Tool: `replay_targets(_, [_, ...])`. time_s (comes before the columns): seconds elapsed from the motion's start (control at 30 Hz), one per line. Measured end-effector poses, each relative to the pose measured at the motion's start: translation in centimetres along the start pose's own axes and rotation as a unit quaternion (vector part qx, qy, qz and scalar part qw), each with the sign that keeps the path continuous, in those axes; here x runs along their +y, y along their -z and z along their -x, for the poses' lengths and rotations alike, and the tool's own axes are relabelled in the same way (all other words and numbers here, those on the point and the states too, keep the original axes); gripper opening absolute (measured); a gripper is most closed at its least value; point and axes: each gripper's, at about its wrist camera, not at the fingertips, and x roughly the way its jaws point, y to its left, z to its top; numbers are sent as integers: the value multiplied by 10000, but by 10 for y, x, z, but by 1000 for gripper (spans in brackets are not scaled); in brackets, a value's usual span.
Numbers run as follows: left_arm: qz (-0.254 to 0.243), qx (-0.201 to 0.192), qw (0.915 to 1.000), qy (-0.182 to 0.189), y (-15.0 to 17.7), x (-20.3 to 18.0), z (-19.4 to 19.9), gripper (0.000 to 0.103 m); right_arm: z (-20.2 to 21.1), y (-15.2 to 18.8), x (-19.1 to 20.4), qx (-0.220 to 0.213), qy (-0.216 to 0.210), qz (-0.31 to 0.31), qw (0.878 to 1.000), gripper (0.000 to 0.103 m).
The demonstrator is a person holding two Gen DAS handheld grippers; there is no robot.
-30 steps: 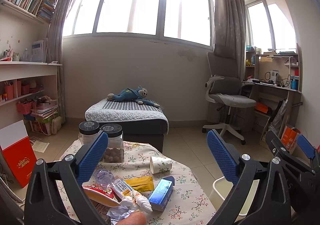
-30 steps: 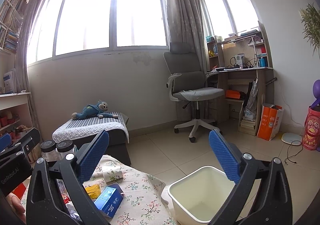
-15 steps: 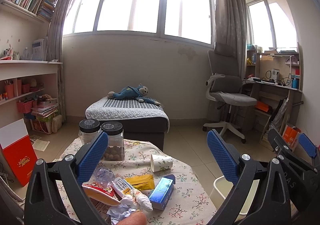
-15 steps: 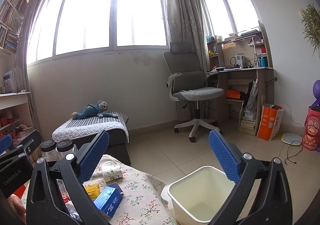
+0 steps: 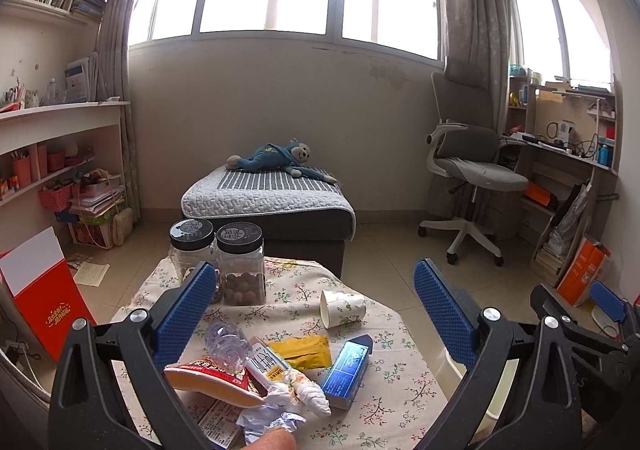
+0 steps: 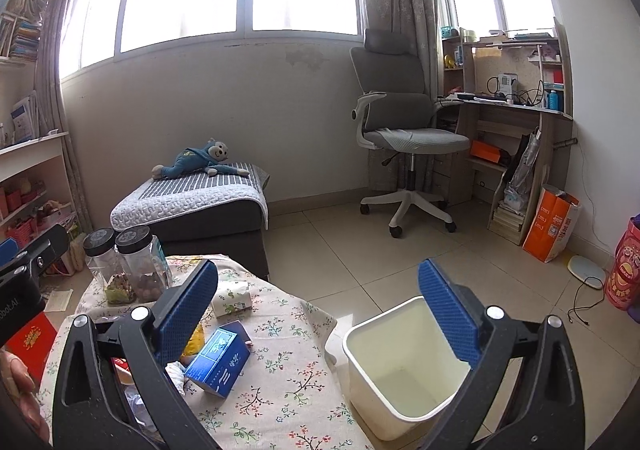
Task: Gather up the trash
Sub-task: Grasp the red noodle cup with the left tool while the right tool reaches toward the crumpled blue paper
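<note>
My left gripper (image 5: pixel 310 306) hangs wide and empty above the table (image 5: pixel 392 398), over the trash (image 5: pixel 280 378) heaped at its near edge. My right gripper (image 6: pixel 318 308), equally wide, hovers toward the bin (image 6: pixel 404 374) beside the table, ready for drops.

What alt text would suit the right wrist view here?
The open right gripper hovers above a floral table and an empty white bin on the floor beside it. A blue box, a paper cup and two jars sit on the table.
</note>
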Motion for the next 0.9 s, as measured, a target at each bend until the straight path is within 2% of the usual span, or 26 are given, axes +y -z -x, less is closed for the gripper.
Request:
replay_targets(0.13, [16, -3, 10000, -30, -30, 29, -9, 96, -24, -19, 5, 584, -353, 66, 9976, 96])
replay_targets(0.2, [-9, 408, 9989, 225, -43, 44, -27, 96, -40, -26, 5, 898, -551, -32, 9944, 96])
replay_targets(0.23, [-66, 785, 9959, 441, -46, 50, -41, 96, -49, -27, 7, 1042, -670, -88, 9923, 96])
replay_targets(0.27, [-131, 1276, 9900, 594, -45, 55, -57, 96, -57, -26, 8, 1152, -747, -134, 9904, 96])
replay_targets(0.33, [8, 2115, 9760, 515, -30, 70, -85, 96, -72, -20, 9, 1352, -856, -169, 9870, 96])
replay_targets(0.4, [146, 2559, 9664, 191, -5, 85, -104, 96, -86, -6, 11, 1536, -980, -214, 9830, 96])
replay_targets(0.47, [580, 2833, 9568, -317, 25, 108, -114, 96, -98, 12, 12, 1694, -1069, -266, 9794, 96])
replay_targets(0.53, [1070, 3164, 9417, -409, 51, 129, -125, 96, -115, 29, 17, 2003, -1047, -217, 9739, 96])
replay_targets(0.57, [1246, 3396, 9315, -384, 63, 133, -132, 96, -123, 34, 19, 2176, -1047, -207, 9702, 96])
replay_targets(0.63, [1197, 3572, 9258, -309, 74, 131, -142, 96, -134, 36, 23, 2363, -1131, -263, 9647, 96])
replay_targets(0.7, [1073, 3573, 9272, -340, 80, 125, -153, 96, -139, 34, 27, 2355, -1148, -263, 9647, 96])
replay_targets(0.77, [1209, 3605, 9245, -266, 83, 126, -163, 96, -141, 33, 33, 2326, -1156, -250, 9654, 96])
replay_targets(0.83, [1628, 3706, 9144, -68, 81, 137, -175, 96, -144, 34, 37, 2359, -1200, -236, 9640, 96])
replay_targets(0.9, [1887, 3835, 9039, -180, 78, 156, -182, 96, -147, 37, 40, 2442, -1232, -165, 9617, 96])
